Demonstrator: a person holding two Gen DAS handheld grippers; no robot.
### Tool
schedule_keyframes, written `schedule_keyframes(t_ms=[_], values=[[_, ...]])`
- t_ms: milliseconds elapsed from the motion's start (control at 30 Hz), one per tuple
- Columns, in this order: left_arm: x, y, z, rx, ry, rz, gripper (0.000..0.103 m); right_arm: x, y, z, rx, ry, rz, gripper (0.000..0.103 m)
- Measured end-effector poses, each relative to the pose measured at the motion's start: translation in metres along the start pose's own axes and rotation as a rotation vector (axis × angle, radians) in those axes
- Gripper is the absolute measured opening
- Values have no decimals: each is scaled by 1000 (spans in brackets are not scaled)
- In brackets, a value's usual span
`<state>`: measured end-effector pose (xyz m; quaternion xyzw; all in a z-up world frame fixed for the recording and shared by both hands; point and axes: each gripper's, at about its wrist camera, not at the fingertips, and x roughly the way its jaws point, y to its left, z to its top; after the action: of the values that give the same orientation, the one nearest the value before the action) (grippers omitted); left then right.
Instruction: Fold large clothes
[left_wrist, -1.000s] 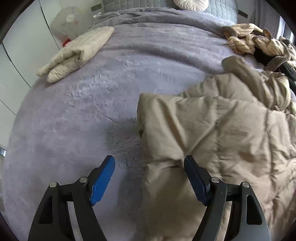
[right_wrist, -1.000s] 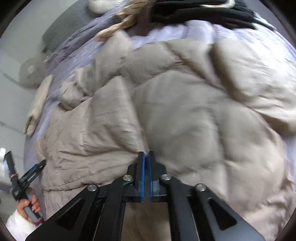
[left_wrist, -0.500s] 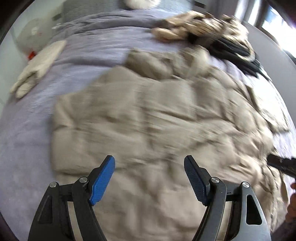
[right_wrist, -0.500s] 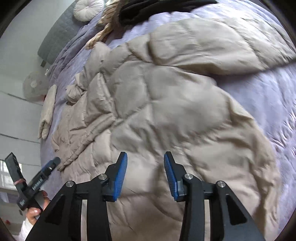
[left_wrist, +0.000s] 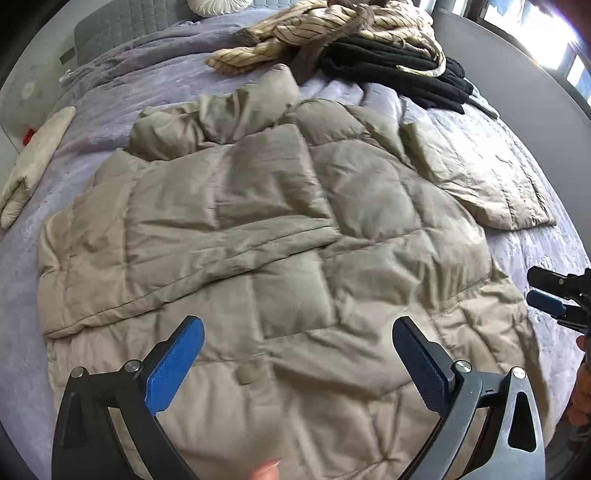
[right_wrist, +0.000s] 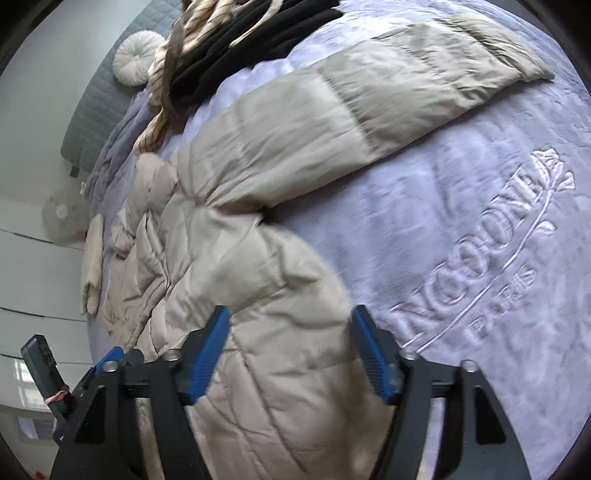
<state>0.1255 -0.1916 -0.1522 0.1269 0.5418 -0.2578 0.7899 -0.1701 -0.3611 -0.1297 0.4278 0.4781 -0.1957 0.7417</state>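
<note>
A large beige quilted puffer coat lies spread on a lilac bed cover. Its left half is folded over the middle; its right sleeve lies out flat to the right. My left gripper is open and empty above the coat's lower hem. My right gripper is open and empty over the coat's right edge, with the sleeve stretching away beyond it. The right gripper also shows at the right edge of the left wrist view.
A pile of striped beige and black clothes lies at the head of the bed. A folded cream garment lies at the left edge. The bed cover has an embossed logo right of the coat. A round white cushion sits by the headboard.
My right gripper let go of the coat, opened wide and swung right toward the bare cover. My left gripper moved from the coat's left edge to over its hem.
</note>
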Motion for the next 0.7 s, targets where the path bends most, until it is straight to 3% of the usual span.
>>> schedule_keyframes(t_ms=[200, 233, 267, 533, 700], values=[[12, -29, 13, -15, 40, 35, 102, -11, -38, 25, 87, -53, 32, 87], [15, -33, 15, -13, 47, 48, 102, -12, -44, 29, 103, -56, 36, 90], [17, -37, 17, -8, 52, 57, 102, -13, -50, 33, 118, -59, 41, 102], [30, -61, 27, 6, 94, 86, 102, -19, -81, 69, 168, -147, 51, 103], [36, -69, 31, 6, 101, 124, 102, -8, -106, 91, 252, -108, 87, 103]])
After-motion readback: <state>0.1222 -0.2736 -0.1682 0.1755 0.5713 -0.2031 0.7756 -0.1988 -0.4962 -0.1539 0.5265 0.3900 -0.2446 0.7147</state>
